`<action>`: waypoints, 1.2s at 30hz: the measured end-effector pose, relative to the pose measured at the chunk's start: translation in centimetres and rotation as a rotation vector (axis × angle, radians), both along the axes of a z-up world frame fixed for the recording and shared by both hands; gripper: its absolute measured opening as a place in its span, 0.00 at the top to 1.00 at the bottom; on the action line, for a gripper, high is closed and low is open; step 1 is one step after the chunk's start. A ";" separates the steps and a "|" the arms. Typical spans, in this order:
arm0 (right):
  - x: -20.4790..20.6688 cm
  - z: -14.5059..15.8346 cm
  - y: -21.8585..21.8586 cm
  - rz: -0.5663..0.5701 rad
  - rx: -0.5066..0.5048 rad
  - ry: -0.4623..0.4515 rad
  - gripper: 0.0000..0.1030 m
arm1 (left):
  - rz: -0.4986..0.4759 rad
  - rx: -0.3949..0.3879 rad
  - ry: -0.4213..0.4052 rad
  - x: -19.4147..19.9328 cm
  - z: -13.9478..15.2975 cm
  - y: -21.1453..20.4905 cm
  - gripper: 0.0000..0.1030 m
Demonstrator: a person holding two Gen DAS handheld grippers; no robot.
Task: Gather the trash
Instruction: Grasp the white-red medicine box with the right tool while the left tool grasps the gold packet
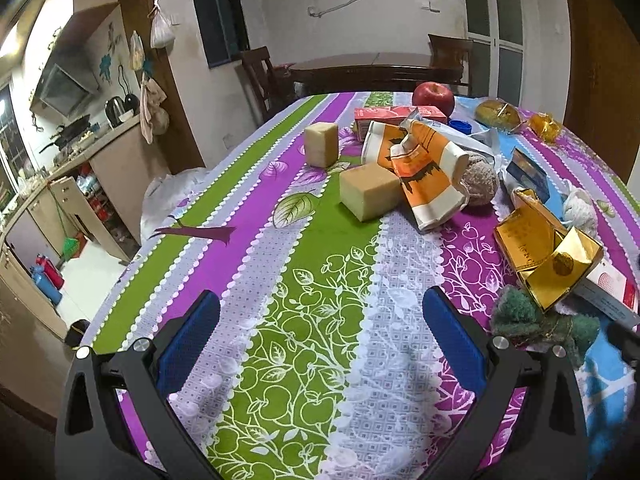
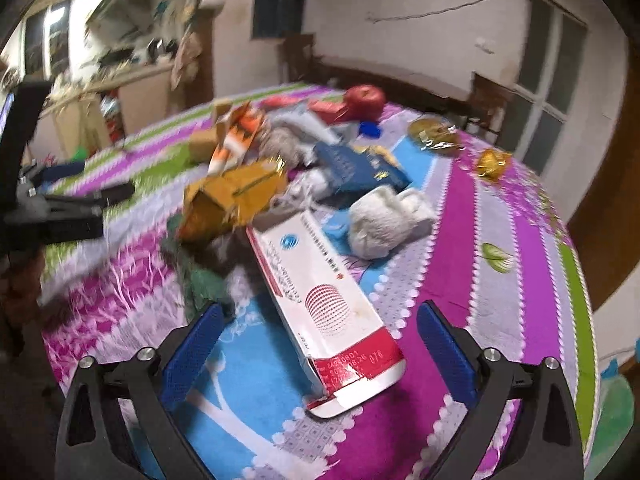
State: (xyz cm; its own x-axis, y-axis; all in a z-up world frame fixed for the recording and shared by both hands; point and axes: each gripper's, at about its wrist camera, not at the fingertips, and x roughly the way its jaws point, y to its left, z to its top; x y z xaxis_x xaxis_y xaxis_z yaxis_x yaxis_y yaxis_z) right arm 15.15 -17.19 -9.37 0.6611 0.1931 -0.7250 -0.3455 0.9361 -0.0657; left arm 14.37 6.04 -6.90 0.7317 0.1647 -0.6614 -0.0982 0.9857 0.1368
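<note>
**Both tools wide over a littered counter**

Left wrist view. The left tool [image 1: 320, 344] hangs over the counter [image 1: 304, 312], which wears a striped cloth of green, purple and grey with leaf and apple prints. Its blue-padded fingers [image 1: 188, 340] stand wide apart, nothing between them but bare cloth. Ahead lies the litter: two tan foam blocks [image 1: 370, 190], one nearer and one farther back; a crumpled orange-and-white paper carton [image 1: 424, 164] leaning against the nearer block; a brownish fuzzy ball [image 1: 482, 184] just right of the carton. A torn gold foil box [image 1: 548, 252] lies at right, a dark green scouring pad [image 1: 536, 320] below it and touching it. At the far edge, a red apple [image 1: 434, 98], with a flat red carton [image 1: 396, 116] in front of it.

Right wrist view, blurred. The right tool [image 2: 320, 348] is spread wide, gripping nothing. A long white-and-red cardboard box [image 2: 320, 292] lies on the counter with its open red near end between the fingers [image 2: 446, 348], neither pad touching it. Past the box: the gold foil box [image 2: 232, 200], a white crumpled wad [image 2: 384, 220] to its right, and a dark blue packet [image 2: 360, 168] behind. The left tool [image 2: 68, 208] shows dark at the left edge.
</note>
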 end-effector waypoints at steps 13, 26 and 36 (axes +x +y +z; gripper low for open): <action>1.6 -1.0 -0.4 0.123 0.018 0.111 0.51 | -0.161 -0.124 -0.028 -0.5 1.5 0.2 0.05; -4.2 -0.6 -6.4 -0.057 0.215 0.112 0.55 | -0.468 -0.079 -0.025 0.2 2.5 -9.6 0.05; -6.9 -0.4 -8.8 -0.110 0.289 0.081 0.55 | -0.489 -0.117 0.167 4.3 -0.2 -12.5 0.06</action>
